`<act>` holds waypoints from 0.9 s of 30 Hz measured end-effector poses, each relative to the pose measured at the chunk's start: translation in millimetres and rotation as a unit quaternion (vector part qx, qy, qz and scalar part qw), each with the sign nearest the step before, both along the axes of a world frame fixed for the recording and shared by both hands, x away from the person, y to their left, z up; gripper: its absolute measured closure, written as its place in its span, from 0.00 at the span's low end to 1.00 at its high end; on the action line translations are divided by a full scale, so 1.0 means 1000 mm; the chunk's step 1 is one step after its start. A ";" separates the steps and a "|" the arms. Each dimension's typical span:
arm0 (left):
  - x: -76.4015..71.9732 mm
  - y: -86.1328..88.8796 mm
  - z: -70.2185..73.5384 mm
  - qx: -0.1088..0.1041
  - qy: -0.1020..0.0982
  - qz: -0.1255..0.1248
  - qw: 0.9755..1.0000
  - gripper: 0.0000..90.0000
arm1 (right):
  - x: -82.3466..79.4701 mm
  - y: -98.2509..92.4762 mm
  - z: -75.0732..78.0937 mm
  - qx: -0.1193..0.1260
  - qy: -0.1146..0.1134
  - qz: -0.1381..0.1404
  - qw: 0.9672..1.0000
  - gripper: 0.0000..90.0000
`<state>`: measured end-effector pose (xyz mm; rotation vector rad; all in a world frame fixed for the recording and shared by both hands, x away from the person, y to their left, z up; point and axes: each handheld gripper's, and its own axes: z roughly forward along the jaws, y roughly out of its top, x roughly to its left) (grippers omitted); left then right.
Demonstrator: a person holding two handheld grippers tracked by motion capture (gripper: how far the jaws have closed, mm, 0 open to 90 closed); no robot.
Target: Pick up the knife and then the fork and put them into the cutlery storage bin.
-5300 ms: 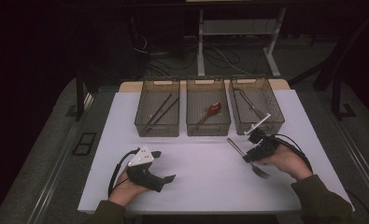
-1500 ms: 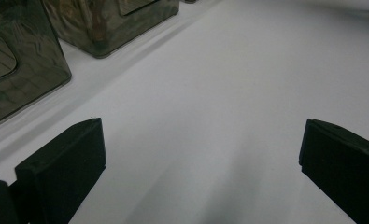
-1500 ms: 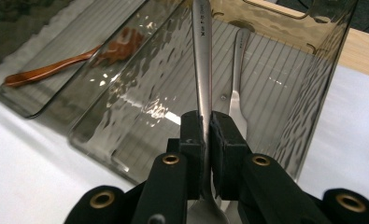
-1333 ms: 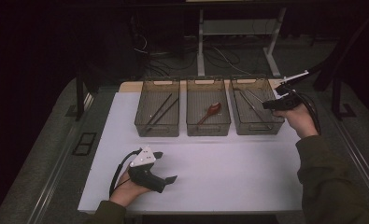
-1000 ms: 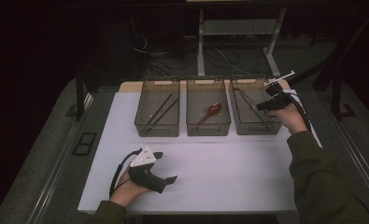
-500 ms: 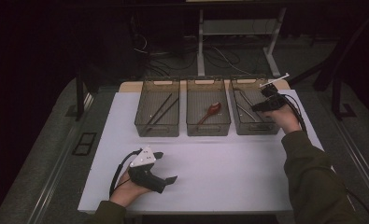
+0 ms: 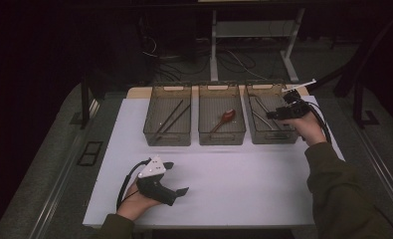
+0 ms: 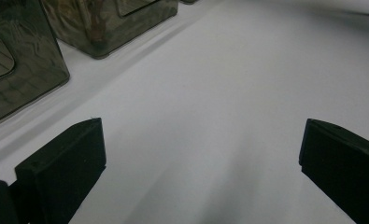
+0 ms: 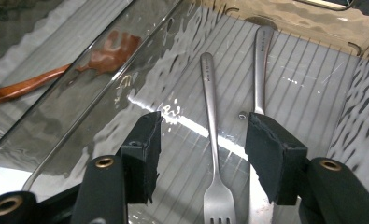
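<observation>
My left gripper [image 7: 173, 178]: black pistol-grip body, grey three-cornered plate on top, black cable looping off the back. Right gripper [image 7: 272, 115]: same black build, thin white rod on top, black cable. Jaws are black blocks with brass-ringed screw holes. Sleeves are dark olive.

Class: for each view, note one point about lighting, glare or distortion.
High view: dark surroundings, evenly lit white table. Left gripper view: soft shadows on the white surface. Right gripper view: glare streak and rippled distortion on the clear bin; fork sharp.
</observation>
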<state>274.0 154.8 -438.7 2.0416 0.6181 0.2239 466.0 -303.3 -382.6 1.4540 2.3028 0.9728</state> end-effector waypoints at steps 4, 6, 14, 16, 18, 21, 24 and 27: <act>0.000 0.001 0.000 -0.003 0.002 0.004 1.000 0.00 | -0.006 -0.001 0.002 -0.006 -0.010 0.004 1.000 0.46; 0.001 0.001 0.000 -0.003 0.003 0.005 1.000 0.00 | -0.011 -0.001 0.003 -0.010 -0.020 0.008 1.000 0.45; 0.002 0.002 0.000 -0.002 0.004 0.008 1.000 0.00 | -0.028 -0.001 0.008 0.023 -0.041 0.031 0.998 0.42; 0.002 0.002 -0.001 -0.002 0.003 0.008 1.000 0.00 | -0.032 -0.001 0.008 0.029 -0.046 0.030 0.998 0.41; 0.002 0.002 -0.001 -0.002 0.003 0.008 1.000 0.00 | -0.038 -0.002 0.009 0.040 -0.052 0.033 0.997 0.40; 0.002 0.002 -0.001 -0.001 0.004 0.008 1.000 0.00 | -0.046 -0.004 0.009 0.053 -0.062 0.032 0.996 0.36; 0.002 0.003 -0.001 -0.003 0.004 0.009 1.000 0.00 | -0.054 -0.006 0.009 0.059 -0.070 0.031 0.995 0.32; 0.002 0.003 -0.001 -0.005 0.004 0.009 1.000 0.00 | -0.063 -0.009 0.010 0.065 -0.078 0.033 0.994 0.30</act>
